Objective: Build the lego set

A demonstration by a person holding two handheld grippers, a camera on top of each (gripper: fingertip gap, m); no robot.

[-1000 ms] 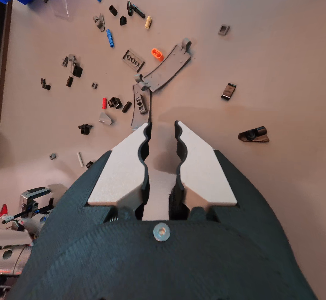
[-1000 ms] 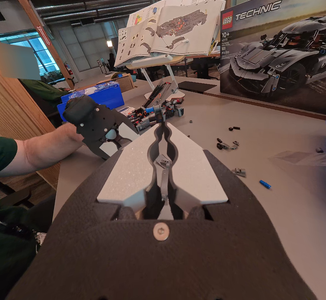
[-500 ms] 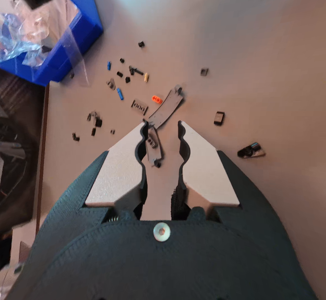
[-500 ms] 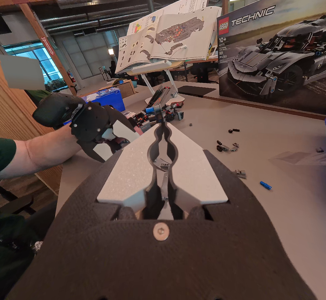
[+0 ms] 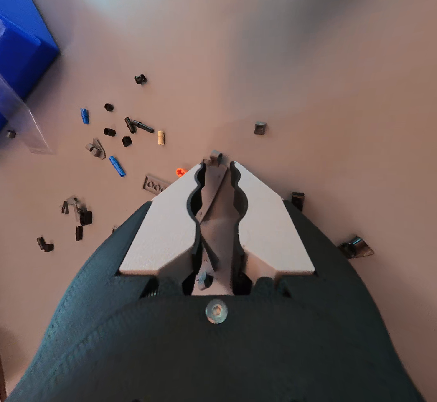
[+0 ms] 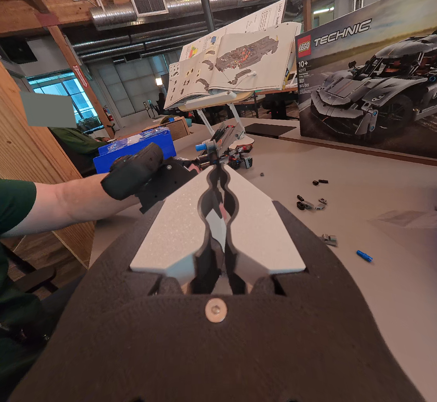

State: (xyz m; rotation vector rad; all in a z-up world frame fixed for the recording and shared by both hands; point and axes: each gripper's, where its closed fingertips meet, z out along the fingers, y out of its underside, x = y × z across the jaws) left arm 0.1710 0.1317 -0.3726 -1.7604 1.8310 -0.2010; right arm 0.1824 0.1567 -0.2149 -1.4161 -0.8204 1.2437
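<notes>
My left gripper (image 5: 216, 166) is open and points down at the table. Its jaws stand either side of a long grey curved panel (image 5: 212, 192) that lies under them. The end of a second grey piece (image 5: 203, 279) shows deep between the jaws. My right gripper (image 6: 217, 169) is shut above the table edge, with a thin grey piece (image 6: 216, 198) dimly seen between the jaws. The left gripper's black body (image 6: 163, 175) shows just ahead-left of it, held by a hand. The partly built car (image 6: 227, 151) stands beyond.
Loose pieces lie left of the left gripper: blue pins (image 5: 116, 166), a grey plate (image 5: 153, 186), an orange connector (image 5: 180, 172) and black bits. A blue bin (image 5: 19, 47) sits far left. The booklet on a stand (image 6: 236, 64) and the set box (image 6: 366, 78) stand behind. One gripper's finger ends stand about 15 cm off the other's. To reach the grey plate (image 5: 153, 186) in a straight line is about 6 cm for my left fingers, about 15 cm for my right.
The left gripper has swung back and come down over the curved panel, which now lies between its jaws. The hand with the left gripper moved right, partly behind my right gripper.
</notes>
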